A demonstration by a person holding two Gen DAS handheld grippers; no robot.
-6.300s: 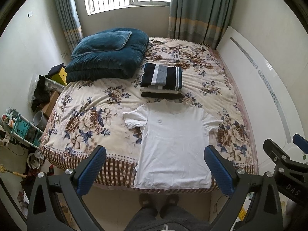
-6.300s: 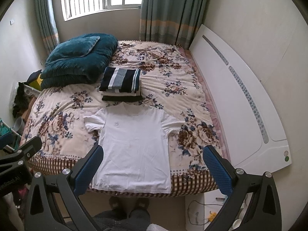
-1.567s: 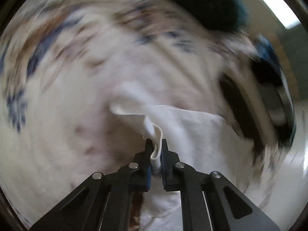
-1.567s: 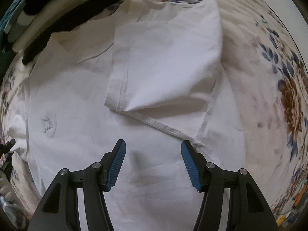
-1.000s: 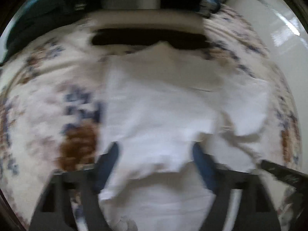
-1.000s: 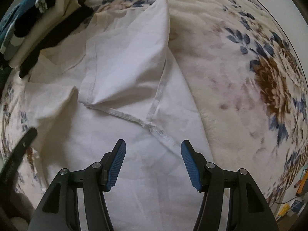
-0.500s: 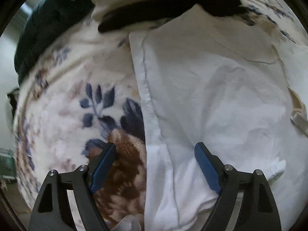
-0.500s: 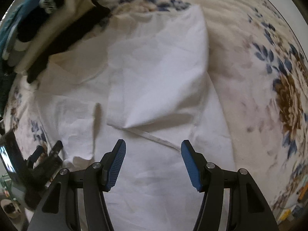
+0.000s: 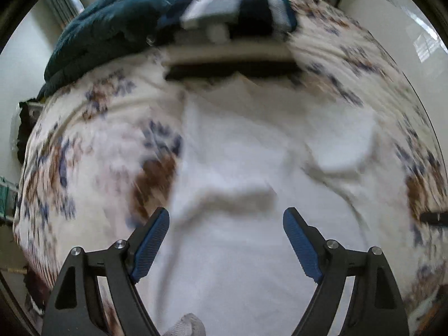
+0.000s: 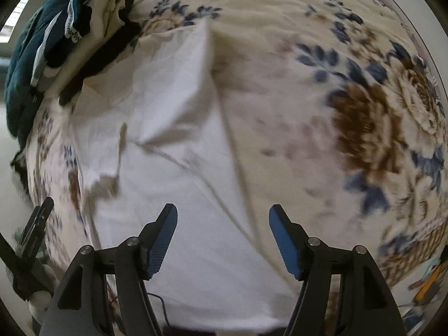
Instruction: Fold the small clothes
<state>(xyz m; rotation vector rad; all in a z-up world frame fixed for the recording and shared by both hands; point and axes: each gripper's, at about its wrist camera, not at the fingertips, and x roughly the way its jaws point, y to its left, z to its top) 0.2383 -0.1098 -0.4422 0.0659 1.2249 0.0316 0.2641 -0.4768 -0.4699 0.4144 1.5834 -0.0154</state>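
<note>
A white T-shirt [image 9: 252,168] lies flat on the floral bedspread [image 9: 84,151], both sleeves folded in over the chest. It also shows in the right wrist view [image 10: 173,173], with the right sleeve [image 10: 179,89] folded over. My left gripper [image 9: 226,225] is open and empty above the shirt's left middle. My right gripper [image 10: 223,224] is open and empty above the shirt's right side edge. The left gripper's tip shows at the left edge of the right wrist view [image 10: 39,218].
A stack of folded clothes [image 9: 238,22] lies just beyond the shirt's collar, also in the right wrist view [image 10: 75,28]. A teal duvet [image 9: 112,25] lies at the back left. The bed's front edge [image 10: 406,260] drops to the floor. The white headboard [image 9: 414,28] runs along the right.
My left gripper let go of the left sleeve, which now lies folded on the chest, and pulled back and up. My right gripper has drawn back toward the hem, staying open.
</note>
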